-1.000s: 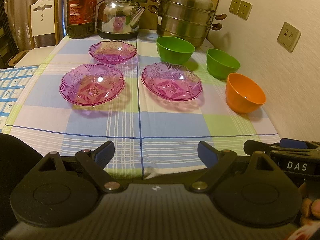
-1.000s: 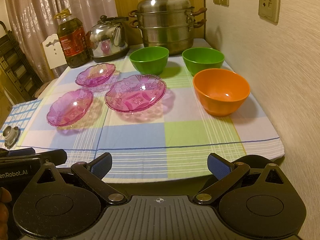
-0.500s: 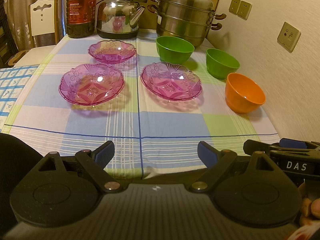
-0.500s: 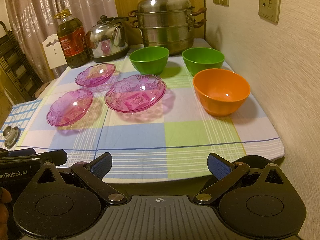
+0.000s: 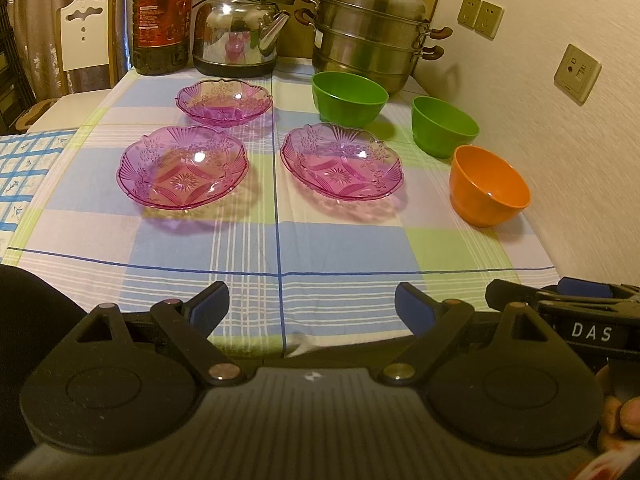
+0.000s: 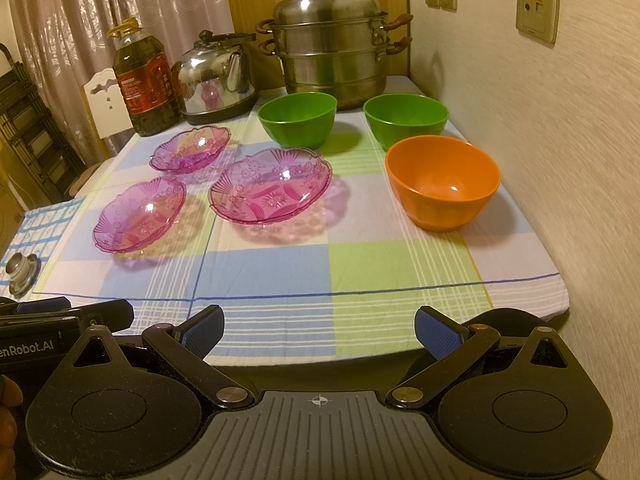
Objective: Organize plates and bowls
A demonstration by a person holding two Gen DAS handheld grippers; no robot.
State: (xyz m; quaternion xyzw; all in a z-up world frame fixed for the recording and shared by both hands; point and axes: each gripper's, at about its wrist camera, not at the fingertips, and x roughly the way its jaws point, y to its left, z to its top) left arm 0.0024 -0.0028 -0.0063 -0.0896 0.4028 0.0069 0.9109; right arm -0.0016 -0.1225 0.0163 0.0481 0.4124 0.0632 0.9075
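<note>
- Three pink plates (image 5: 182,168) (image 5: 341,161) (image 5: 224,101) sat apart on the checked cloth (image 5: 344,248), two near and one farther back.
- Two green bowls (image 6: 297,119) (image 6: 405,120) and an orange bowl (image 6: 442,187) stood by the wall, empty.
- Both grippers hung at the near edge of the table. The left gripper (image 5: 312,312) and the right gripper (image 6: 318,330) had their fingers wide apart and held nothing.
- Only a few fingertips (image 5: 624,416) of the person showed, cut off at the edge.
- Behind the green bowls, the steamer pot (image 6: 334,46) had its bottom partly hidden.
- Writing on the oil bottle (image 5: 162,20) was too small to read.
</note>
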